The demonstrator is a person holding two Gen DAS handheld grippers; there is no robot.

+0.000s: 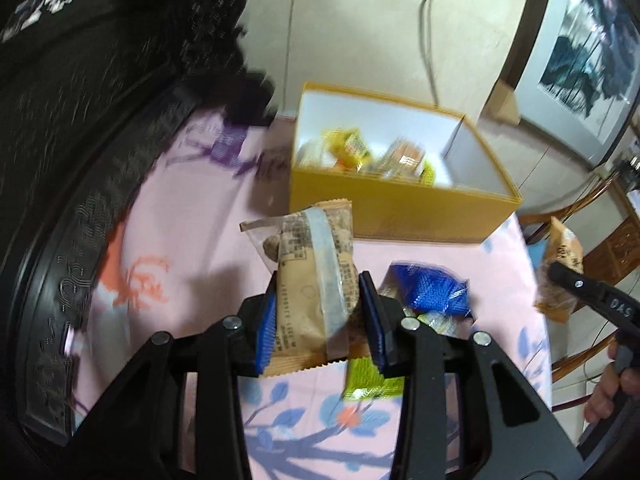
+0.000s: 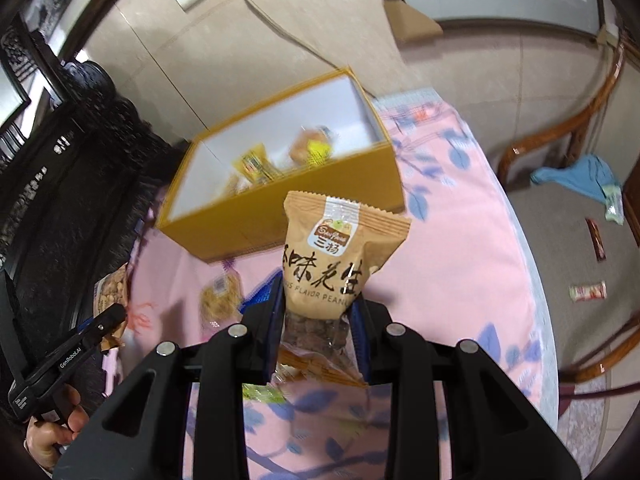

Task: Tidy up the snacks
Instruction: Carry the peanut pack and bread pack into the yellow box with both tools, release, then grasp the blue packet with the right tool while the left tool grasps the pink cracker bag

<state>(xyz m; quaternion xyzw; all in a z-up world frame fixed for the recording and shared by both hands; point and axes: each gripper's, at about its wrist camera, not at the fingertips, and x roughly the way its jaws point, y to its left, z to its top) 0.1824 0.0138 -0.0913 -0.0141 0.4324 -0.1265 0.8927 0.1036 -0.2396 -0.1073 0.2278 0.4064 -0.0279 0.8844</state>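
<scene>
My left gripper and right gripper each pinch a light, crinkly peanut packet mid-body, likely slippery.

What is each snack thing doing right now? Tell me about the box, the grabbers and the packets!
Yellow box: open, no lid, some snacks inside.
Left gripper: shut on a tan packet.
Tan packet: held off the table, back side showing.
Right gripper: shut on a peanut packet.
Peanut packet: held upright, sealed, label showing.
Blue packet: lying on the pink cloth.
Green packet: lying on the cloth.
</scene>
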